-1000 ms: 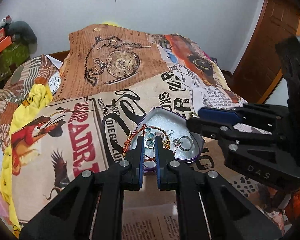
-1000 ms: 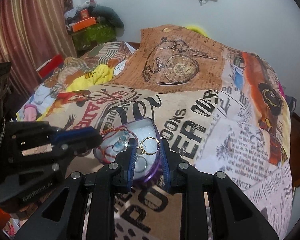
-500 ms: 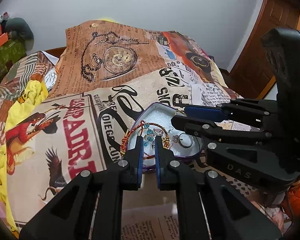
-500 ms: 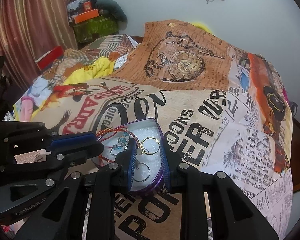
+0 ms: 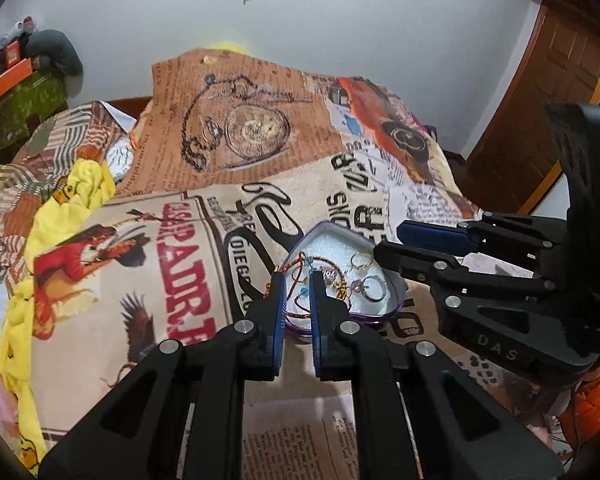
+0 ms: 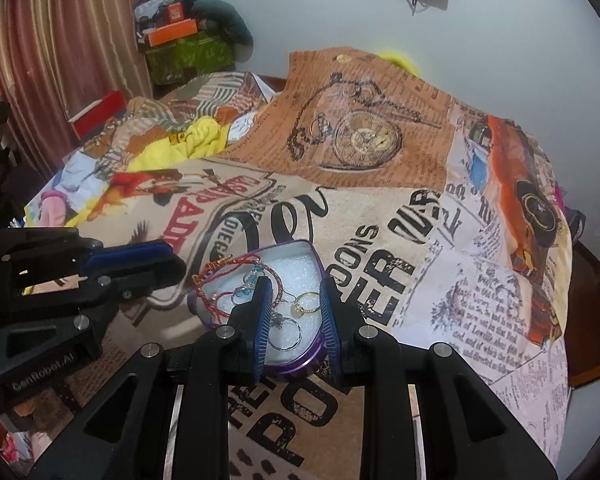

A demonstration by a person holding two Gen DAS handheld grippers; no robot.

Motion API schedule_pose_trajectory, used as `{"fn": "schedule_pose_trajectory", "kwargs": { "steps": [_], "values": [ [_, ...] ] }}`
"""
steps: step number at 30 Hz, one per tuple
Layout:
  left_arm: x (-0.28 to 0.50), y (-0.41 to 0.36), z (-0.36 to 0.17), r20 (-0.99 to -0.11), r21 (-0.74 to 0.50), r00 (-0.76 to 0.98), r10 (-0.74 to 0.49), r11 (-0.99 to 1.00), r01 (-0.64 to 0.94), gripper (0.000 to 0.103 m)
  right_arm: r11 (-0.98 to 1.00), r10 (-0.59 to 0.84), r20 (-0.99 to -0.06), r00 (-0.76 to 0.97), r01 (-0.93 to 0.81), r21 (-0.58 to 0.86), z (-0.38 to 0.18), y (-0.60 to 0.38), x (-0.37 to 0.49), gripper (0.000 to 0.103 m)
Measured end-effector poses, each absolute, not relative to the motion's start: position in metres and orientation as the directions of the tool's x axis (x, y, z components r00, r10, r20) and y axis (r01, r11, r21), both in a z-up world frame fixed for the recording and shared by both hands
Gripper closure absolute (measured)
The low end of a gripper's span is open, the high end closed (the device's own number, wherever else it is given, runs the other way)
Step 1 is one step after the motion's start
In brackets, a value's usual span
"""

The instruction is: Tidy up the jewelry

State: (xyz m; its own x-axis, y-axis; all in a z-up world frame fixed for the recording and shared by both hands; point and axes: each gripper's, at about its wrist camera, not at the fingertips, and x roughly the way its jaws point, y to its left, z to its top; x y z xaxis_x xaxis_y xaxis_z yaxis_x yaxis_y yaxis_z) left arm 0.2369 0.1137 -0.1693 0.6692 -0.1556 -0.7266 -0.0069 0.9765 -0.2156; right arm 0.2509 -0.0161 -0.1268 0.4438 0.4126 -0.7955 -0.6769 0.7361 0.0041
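A purple heart-shaped tin (image 5: 328, 227) (image 6: 296, 366) with white foam lining lies on the printed bedspread. In it are a red cord bracelet (image 5: 300, 258) (image 6: 216, 268) draped over the left rim, a gold ring (image 5: 360, 260) (image 6: 306, 305), a silver hoop (image 5: 374, 288) (image 6: 286, 334) and small blue-beaded pieces. My left gripper (image 5: 297, 280) (image 6: 172, 264) is shut at the tin's left rim, above the bracelet; I see nothing pinched in it. My right gripper (image 6: 294, 292) (image 5: 388, 244) hovers over the tin's right half, jaws slightly apart, with the ring and hoop lying below the gap, untouched.
The bedspread (image 6: 380, 280) is printed with newspaper text and a pocket watch. Crumpled yellow cloth (image 5: 72, 200) lies to the left. A green box (image 6: 188, 56) with orange items stands by the striped curtain. A wooden door (image 5: 548, 112) is at the right.
Both grippers stay over the tin with only a slight wobble. Their jaws and the jewelry look the same.
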Motion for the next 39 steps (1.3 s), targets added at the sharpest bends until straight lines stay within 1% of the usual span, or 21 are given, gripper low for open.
{"fn": "schedule_pose_trajectory", "kwargs": {
  "steps": [4,8,12,13,14,16,21,23,25,26,28,29,30,31,33,34,36,38,39],
  "values": [
    [0.224,0.114,-0.146,-0.697,-0.210,0.703,-0.145,0.978,-0.007,0.095,0.745,0.423,-0.768,0.481,-0.667,-0.007,-0.107,-0.022,0.241,0.081],
    [0.203,0.108,-0.113,-0.649,-0.188,0.751,-0.126,0.982,0.003,0.095,0.759,0.443,-0.719,0.535,-0.651,-0.016,-0.077,-0.033,0.224,0.081],
    [0.177,0.097,-0.077,-0.580,-0.146,0.809,-0.095,0.989,0.012,0.095,0.777,0.465,-0.638,0.613,-0.628,-0.037,-0.039,-0.049,0.199,0.081],
    [0.165,0.093,-0.063,-0.549,-0.133,0.831,-0.085,0.991,0.014,0.094,0.784,0.472,-0.609,0.638,-0.620,-0.043,-0.027,-0.054,0.190,0.081],
    [0.157,0.089,-0.053,-0.524,-0.123,0.848,-0.075,0.992,0.012,0.092,0.790,0.480,-0.575,0.663,-0.612,-0.046,-0.015,-0.060,0.179,0.081],
    [0.143,0.085,-0.037,-0.478,-0.110,0.876,-0.062,0.994,0.010,0.085,0.800,0.498,-0.507,0.704,-0.599,-0.047,0.008,-0.070,0.160,0.081],
    [0.089,0.071,0.010,-0.313,-0.073,0.950,-0.021,0.997,-0.001,0.074,0.821,0.533,-0.324,0.782,-0.570,-0.027,0.054,-0.099,0.106,0.081],
    [0.071,0.066,0.021,-0.257,-0.061,0.966,-0.004,0.998,-0.012,0.069,0.828,0.536,-0.271,0.800,-0.561,-0.018,0.064,-0.108,0.089,0.081],
    [0.051,0.061,0.029,-0.202,-0.056,0.979,0.010,0.998,-0.021,0.060,0.836,0.532,-0.223,0.817,-0.549,-0.014,0.071,-0.115,0.073,0.081],
    [0.045,0.060,0.031,-0.188,-0.055,0.982,0.015,0.998,-0.026,0.057,0.843,0.524,-0.202,0.827,-0.537,-0.015,0.074,-0.118,0.065,0.080],
    [0.032,0.056,0.033,-0.164,-0.055,0.986,0.030,0.998,-0.040,0.048,0.855,0.508,-0.174,0.843,-0.518,-0.014,0.075,-0.121,0.055,0.066],
    [0.029,0.055,0.033,-0.162,-0.055,0.986,0.036,0.997,-0.045,0.046,0.863,0.496,-0.161,0.853,-0.504,-0.012,0.075,-0.122,0.050,0.054],
    [0.025,0.054,0.032,-0.160,-0.057,0.986,0.042,0.997,-0.052,0.041,0.872,0.483,-0.147,0.863,-0.489,-0.011,0.074,-0.123,0.044,0.043],
    [0.021,0.053,0.031,-0.159,-0.062,0.986,0.051,0.996,-0.061,0.035,0.876,0.476,-0.138,0.868,-0.482,-0.009,0.074,-0.124,0.043,0.039],
    [0.017,0.051,0.028,-0.156,-0.067,0.986,0.055,0.996,-0.066,0.028,0.885,0.462,-0.116,0.879,-0.466,-0.008,0.073,-0.125,0.035,0.023],
    [0.014,0.051,0.027,-0.154,-0.069,0.986,0.055,0.995,-0.067,0.024,0.890,0.452,-0.109,0.885,-0.456,-0.010,0.072,-0.126,0.033,0.019],
    [0.011,0.049,0.026,-0.153,-0.066,0.986,0.067,0.995,-0.078,0.019,0.907,0.419,-0.091,0.904,-0.422,-0.019,0.070,-0.126,0.031,0.009],
    [0.008,0.047,0.025,-0.154,-0.062,0.985,0.075,0.994,-0.086,0.016,0.919,0.389,-0.086,0.917,-0.393,-0.025,0.066,-0.125,0.032,0.003],
    [0.008,0.047,0.025,-0.156,-0.062,0.985,0.079,0.994,-0.089,0.015,0.922,0.383,-0.089,0.919,-0.387,-0.025,0.066,-0.126,0.032,0.003]
  ]
}}
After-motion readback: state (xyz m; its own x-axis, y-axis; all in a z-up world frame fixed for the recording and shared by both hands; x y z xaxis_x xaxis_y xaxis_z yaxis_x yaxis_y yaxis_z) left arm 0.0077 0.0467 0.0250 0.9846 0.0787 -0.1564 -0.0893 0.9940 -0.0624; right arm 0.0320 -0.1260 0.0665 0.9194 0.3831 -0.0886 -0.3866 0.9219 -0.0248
